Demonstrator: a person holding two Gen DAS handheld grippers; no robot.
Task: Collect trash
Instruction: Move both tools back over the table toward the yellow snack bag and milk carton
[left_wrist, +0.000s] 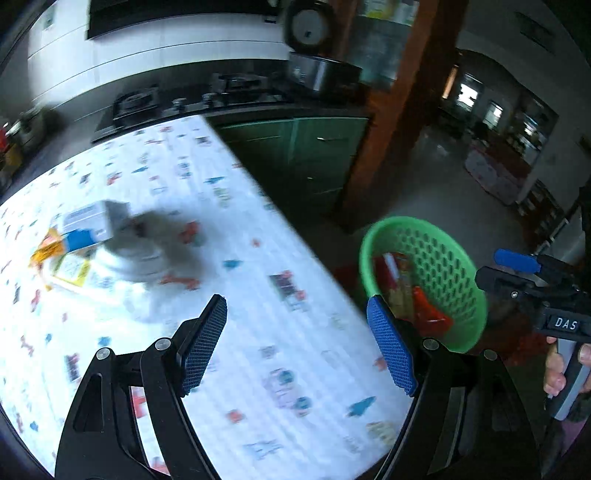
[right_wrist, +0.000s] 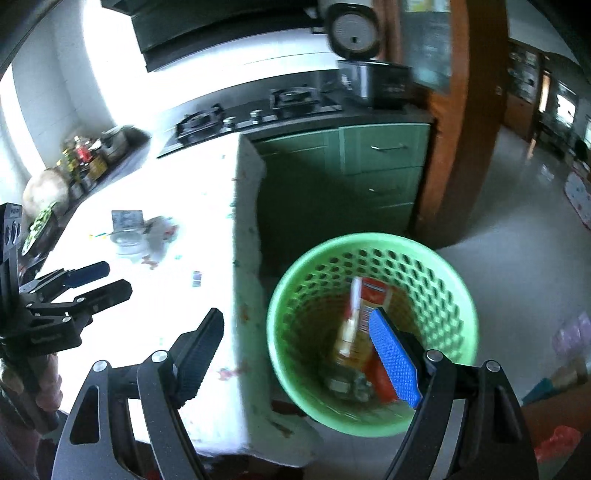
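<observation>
Trash lies in a heap on the patterned tablecloth (left_wrist: 258, 295): a blue-and-white carton (left_wrist: 88, 225), a yellow wrapper (left_wrist: 46, 253) and a clear plastic cup (left_wrist: 136, 262). The right wrist view shows the same heap (right_wrist: 136, 232), blurred. A green perforated basket (left_wrist: 402, 221) (right_wrist: 369, 238) stands on the floor beside the table edge, with red and yellow wrappers (right_wrist: 373, 295) inside. My left gripper (left_wrist: 299, 343) (right_wrist: 107, 280) hovers open over the table, nothing between its fingers. My right gripper (right_wrist: 299, 354) (left_wrist: 502, 269) is open and empty above the basket and the table edge.
Behind the table runs a dark counter with a gas hob (right_wrist: 255, 110) and a rice cooker (right_wrist: 369, 77) over green cabinets (right_wrist: 369, 166). Jars (right_wrist: 81, 155) crowd the counter at left. A wooden post (right_wrist: 461, 147) stands right of the cabinets. A hand (left_wrist: 561, 369) grips the right handle.
</observation>
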